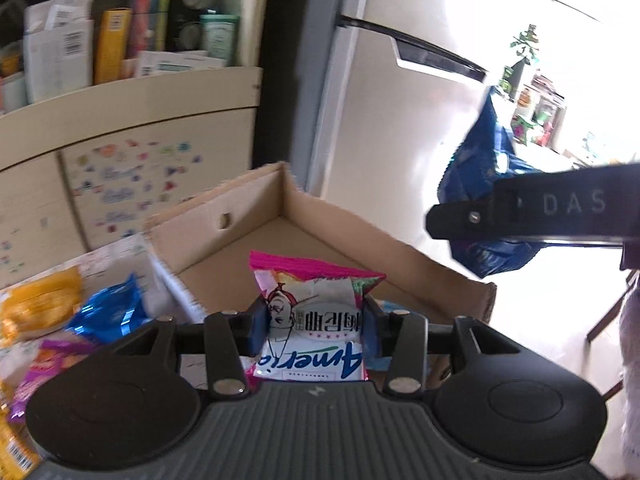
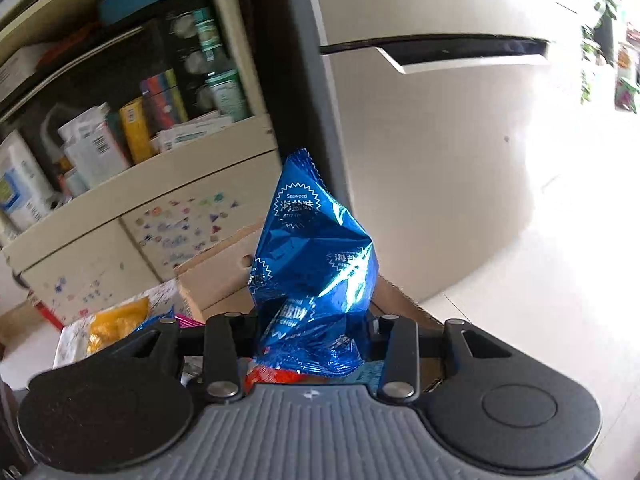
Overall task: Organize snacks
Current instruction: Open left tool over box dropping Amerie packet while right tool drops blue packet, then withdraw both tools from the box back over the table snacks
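**Claw status: both loaded**

Your left claw (image 1: 314, 330) grips a pink-topped snack packet (image 1: 316, 312) over the cardboard box (image 1: 384, 252); only "Ameri" reads, upside down. Only its view shows the box floor. Your right claw (image 2: 312, 336) grips a blue foil bag (image 2: 316, 256) marked "Seaweed", which hides the box beyond.

Blue snack bag (image 2: 316, 264) glossy crinkled foil; box (image 1: 336, 216) matt brown cardboard

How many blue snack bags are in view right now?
2. One blue bag is clamped in the right tool; another lies on the table left of the cardboard box. More may be hidden.
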Demonstrator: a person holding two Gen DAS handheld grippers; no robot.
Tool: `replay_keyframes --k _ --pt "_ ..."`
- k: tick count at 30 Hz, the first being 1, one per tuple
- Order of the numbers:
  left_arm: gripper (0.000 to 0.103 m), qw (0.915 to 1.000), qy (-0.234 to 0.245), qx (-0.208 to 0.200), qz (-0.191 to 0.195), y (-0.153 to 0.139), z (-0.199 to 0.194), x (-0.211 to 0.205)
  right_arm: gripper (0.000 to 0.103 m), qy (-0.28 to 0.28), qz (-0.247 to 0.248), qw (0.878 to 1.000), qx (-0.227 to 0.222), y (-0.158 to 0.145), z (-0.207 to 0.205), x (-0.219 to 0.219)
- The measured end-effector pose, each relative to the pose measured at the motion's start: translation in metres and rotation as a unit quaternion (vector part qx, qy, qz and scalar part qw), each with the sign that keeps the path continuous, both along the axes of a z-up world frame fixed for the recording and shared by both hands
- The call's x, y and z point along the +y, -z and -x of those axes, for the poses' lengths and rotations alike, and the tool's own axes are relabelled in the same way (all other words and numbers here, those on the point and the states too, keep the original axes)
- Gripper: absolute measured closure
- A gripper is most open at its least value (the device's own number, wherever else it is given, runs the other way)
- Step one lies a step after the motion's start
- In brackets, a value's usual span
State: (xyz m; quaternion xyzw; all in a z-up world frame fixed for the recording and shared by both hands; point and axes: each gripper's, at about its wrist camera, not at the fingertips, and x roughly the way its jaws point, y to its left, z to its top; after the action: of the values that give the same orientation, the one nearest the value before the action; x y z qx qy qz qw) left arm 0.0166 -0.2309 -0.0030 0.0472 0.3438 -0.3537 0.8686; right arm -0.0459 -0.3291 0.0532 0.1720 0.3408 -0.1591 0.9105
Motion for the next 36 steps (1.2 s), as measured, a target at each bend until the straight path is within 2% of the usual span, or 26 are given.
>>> replay_keyframes --k 1,3,4,6,9,16,21,24,36 --pt "0.042 1.0000 0.006 0.000 -0.004 0.001 -0.001 -0.006 0.052 0.005 -0.007 1.000 0.000 0.001 -0.001 -0.003" --pt "0.028 0.9998 0.012 -0.007 -0.016 0.003 0.000 -0.014 0.047 0.014 -0.022 1.000 -0.001 0.002 -0.001 -0.007" --pt "0.024 0.9996 0.018 -0.012 -0.020 0.002 0.001 -0.016 0.043 0.018 -0.029 0.999 -0.001 0.003 -0.001 -0.009" --pt "0.022 0.9990 0.032 -0.019 -0.024 -0.001 0.004 -0.016 0.041 0.021 -0.036 0.999 -0.005 0.003 0.000 -0.010" --pt "0.016 0.9987 0.037 -0.019 -0.030 -0.006 0.003 -0.011 0.028 0.018 -0.037 0.999 -0.011 0.001 0.000 -0.009" --pt "0.014 0.9983 0.019 0.041 -0.038 -0.003 -0.012 0.026 0.023 0.004 -0.050 0.999 -0.015 0.002 -0.001 -0.005" --pt "0.014 0.9975 -0.005 0.041 -0.057 -0.003 -0.016 0.063 0.022 -0.023 -0.051 0.998 -0.018 0.002 -0.007 0.006" --pt "0.014 0.9968 -0.029 0.051 -0.054 -0.005 -0.023 0.083 0.021 -0.041 -0.047 0.998 -0.015 0.003 -0.011 0.015" --pt "0.007 0.9917 -0.109 0.046 -0.049 -0.016 -0.062 0.148 0.019 -0.110 -0.046 0.993 0.000 0.011 -0.027 0.048"
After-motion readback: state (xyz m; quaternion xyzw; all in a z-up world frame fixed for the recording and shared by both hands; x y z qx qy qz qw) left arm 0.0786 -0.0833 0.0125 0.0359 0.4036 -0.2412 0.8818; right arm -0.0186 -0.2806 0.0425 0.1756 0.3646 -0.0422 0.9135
